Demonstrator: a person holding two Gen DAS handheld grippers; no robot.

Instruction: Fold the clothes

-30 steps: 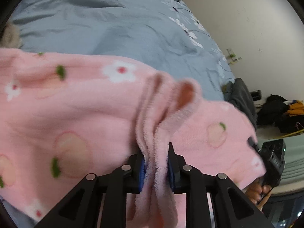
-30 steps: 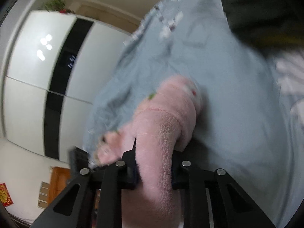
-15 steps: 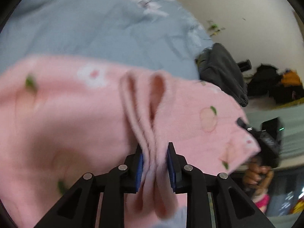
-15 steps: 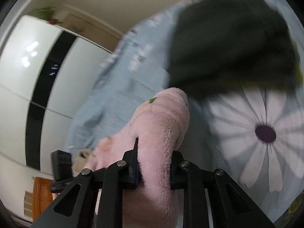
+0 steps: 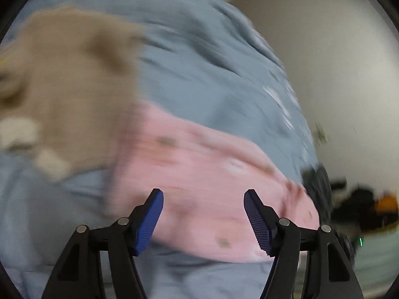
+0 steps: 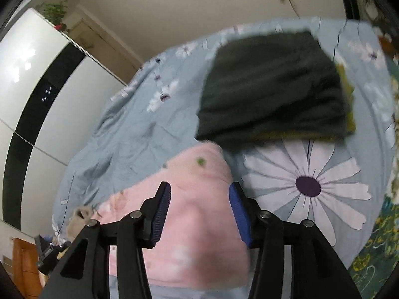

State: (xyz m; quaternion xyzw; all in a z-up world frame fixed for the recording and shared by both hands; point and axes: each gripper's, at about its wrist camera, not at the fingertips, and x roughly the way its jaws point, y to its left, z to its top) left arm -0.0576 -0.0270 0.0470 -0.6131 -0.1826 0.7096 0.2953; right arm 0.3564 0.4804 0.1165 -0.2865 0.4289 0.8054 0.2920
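Observation:
A pink fleece garment [image 5: 199, 174] with a peach print lies folded on the blue bedsheet [image 5: 199, 74]. My left gripper [image 5: 203, 214] is open just above it, holding nothing. In the right wrist view the same pink garment [image 6: 197, 214] lies below my right gripper [image 6: 199, 211], which is open with its blue pads either side of the cloth's end and not pinching it. The left wrist view is blurred by motion.
A beige garment [image 5: 62, 87] lies on the bed left of the pink one. A folded dark grey garment [image 6: 271, 87] on a yellow-green one lies beyond the pink garment. A white and black wardrobe [image 6: 37, 87] stands at left. Dark clothes [image 5: 361, 204] are piled off the bed.
Both grippers have opened and let go of the pink garment, which now lies on the bed. The left gripper has swung left, bringing the beige garment into view.

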